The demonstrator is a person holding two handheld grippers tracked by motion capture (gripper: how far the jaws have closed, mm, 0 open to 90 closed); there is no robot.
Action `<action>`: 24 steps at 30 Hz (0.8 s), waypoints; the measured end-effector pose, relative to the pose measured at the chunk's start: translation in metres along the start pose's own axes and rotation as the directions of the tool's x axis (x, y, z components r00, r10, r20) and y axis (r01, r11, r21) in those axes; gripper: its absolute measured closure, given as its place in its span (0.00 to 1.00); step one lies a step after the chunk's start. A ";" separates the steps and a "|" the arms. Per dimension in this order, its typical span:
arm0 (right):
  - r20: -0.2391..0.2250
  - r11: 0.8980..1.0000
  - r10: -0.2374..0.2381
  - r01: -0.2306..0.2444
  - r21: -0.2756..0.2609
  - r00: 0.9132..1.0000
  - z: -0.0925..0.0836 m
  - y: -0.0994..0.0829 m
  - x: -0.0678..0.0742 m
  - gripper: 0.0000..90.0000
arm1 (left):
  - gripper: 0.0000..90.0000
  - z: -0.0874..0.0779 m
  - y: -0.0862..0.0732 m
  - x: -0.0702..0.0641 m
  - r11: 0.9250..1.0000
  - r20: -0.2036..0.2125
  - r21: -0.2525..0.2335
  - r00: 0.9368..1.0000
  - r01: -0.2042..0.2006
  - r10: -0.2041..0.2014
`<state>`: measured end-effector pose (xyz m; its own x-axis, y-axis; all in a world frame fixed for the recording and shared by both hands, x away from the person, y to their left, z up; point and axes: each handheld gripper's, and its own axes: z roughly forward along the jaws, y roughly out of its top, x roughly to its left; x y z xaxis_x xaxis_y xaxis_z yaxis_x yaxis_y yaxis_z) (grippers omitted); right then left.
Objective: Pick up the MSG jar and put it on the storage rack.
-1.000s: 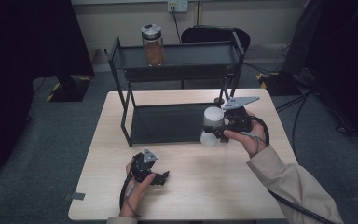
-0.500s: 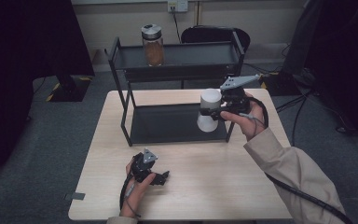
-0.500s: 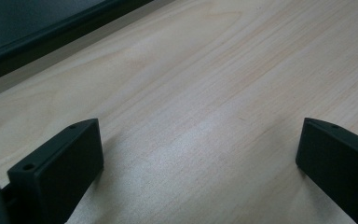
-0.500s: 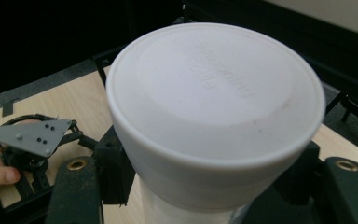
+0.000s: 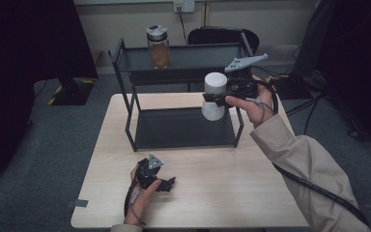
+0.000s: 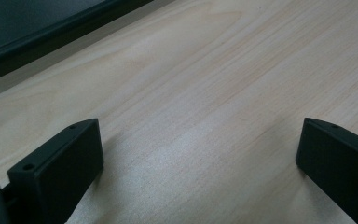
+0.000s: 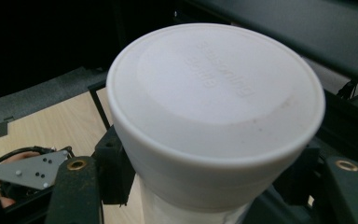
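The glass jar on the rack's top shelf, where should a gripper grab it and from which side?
Probably the glass body below the lid of the glass jar, jaws level, coming in from the table side of the rack. It stands upright near the shelf's left end with open space in front, and its straight round wall suits two flat jaws.

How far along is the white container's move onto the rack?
Done: a glass jar already stands on the rack's top shelf. In hand: the right claw holds the white container up beside that shelf. Left: setting it down. The left claw rests open on the table.
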<state>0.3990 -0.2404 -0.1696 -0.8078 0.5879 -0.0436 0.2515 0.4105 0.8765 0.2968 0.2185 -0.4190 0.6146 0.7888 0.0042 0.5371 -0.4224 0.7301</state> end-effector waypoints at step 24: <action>0.034 1.000 0.000 0.001 -0.030 0.999 -0.007 0.061 0.000 0.39 | 0.00 0.000 0.000 0.000 1.000 0.000 0.000 1.000 0.000 0.000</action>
<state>0.4109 -0.2203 -0.1134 -0.7891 0.6114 -0.0602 0.2342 0.3900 0.8905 0.2967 0.2185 -0.4191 0.6144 0.7890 0.0043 0.5370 -0.4222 0.7303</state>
